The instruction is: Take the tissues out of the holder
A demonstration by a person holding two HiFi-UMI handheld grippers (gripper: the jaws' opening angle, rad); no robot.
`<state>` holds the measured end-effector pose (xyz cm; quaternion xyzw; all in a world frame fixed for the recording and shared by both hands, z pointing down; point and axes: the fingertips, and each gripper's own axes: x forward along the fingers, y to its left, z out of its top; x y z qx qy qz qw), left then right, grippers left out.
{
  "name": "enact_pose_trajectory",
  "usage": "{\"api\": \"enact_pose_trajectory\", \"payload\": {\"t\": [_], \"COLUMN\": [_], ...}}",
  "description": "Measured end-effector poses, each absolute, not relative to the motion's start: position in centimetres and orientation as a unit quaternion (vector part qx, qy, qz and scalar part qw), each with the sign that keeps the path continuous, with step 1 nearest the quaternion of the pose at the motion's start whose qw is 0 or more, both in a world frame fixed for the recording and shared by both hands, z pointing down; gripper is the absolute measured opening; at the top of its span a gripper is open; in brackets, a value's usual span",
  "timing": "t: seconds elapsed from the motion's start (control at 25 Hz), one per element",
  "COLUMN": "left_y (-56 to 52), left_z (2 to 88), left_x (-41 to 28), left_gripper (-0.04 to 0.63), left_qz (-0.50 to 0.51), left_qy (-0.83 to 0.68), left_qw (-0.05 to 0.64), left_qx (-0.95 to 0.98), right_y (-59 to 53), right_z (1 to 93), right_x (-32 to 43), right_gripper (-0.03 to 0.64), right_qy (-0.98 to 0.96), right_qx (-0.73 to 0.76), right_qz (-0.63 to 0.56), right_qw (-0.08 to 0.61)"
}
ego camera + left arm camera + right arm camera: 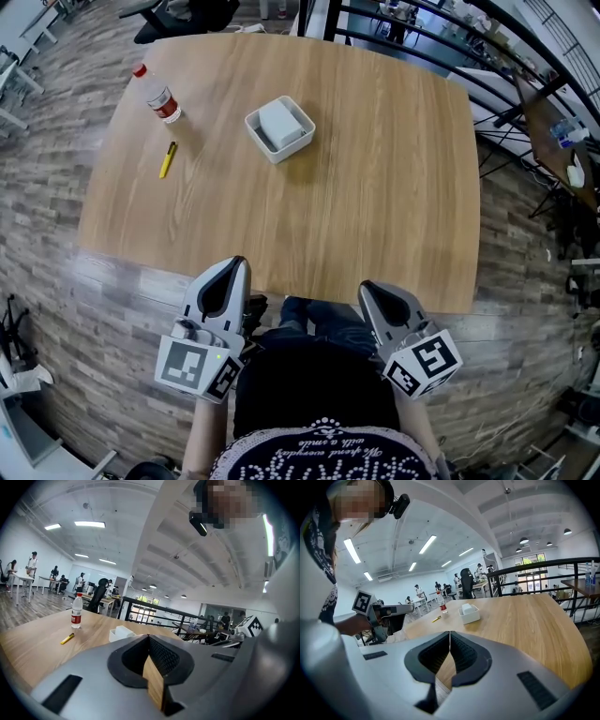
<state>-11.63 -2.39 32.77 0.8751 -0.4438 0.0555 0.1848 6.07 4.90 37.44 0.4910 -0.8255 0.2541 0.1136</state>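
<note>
A white square holder [279,128] with a white pack of tissues [278,121] in it stands on the wooden table [375,187], a little left of the middle. The holder also shows small in the left gripper view [123,633] and the right gripper view [468,613]. My left gripper [238,262] and right gripper [366,287] hang near the person's lap, below the table's near edge, far from the holder. Both are shut with nothing between the jaws.
A plastic water bottle [157,95] with a red cap and a yellow pen [167,159] lie at the table's left side. A black railing [441,47] and another desk [553,131] are beyond the right edge. People sit at desks in the background.
</note>
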Motion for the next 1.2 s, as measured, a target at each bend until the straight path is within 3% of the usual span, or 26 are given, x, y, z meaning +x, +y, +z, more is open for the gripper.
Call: {"api": "enact_pose_trajectory", "payload": {"t": [1.2], "left_y": [-4.5], "left_z": [32.7], "left_x": [-8.9], "left_gripper": [0.005], "left_qz": [0.066], "left_qy": [-0.532], "left_qw": [0.18], "left_qx": [0.825], "right_y": [-1.5], "right_z": [38.8], "right_x": [9.6], "right_gripper": [0.012], "right_qy": [-0.87], "right_qx": [0.398], "right_qz": [0.265], "right_qw": [0.117]}}
